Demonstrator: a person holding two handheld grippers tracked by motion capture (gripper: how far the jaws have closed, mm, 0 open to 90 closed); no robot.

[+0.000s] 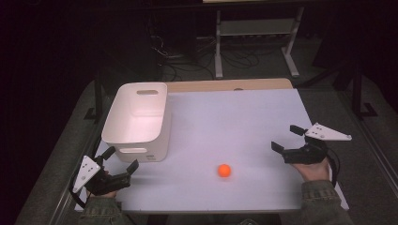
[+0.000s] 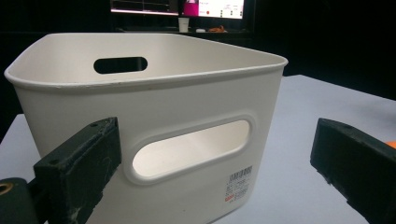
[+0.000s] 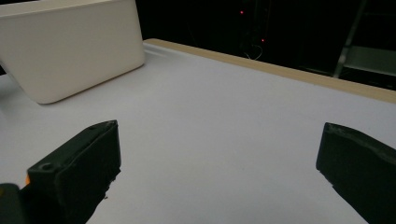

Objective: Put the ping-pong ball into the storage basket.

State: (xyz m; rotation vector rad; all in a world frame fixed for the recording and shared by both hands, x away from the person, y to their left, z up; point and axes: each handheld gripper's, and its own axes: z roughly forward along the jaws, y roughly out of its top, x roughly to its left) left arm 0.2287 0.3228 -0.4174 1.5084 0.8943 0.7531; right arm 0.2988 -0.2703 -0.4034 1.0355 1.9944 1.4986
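Bright lit table (image 1: 244,122), dark surroundings, soft blur, faint shadows.

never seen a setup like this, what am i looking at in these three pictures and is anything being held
A person at a table holds a hand-held clamp tool in each hand. The high view looks down on the white table: the left gripper is at the bottom left, the right gripper at the right. The other two pictures come from cameras riding on each tool, looking along its black jaws. On the table stand a white bin with handle slots and a small orange ball. Both tools' jaws stand open with nothing between them; the left one faces the bin closely.
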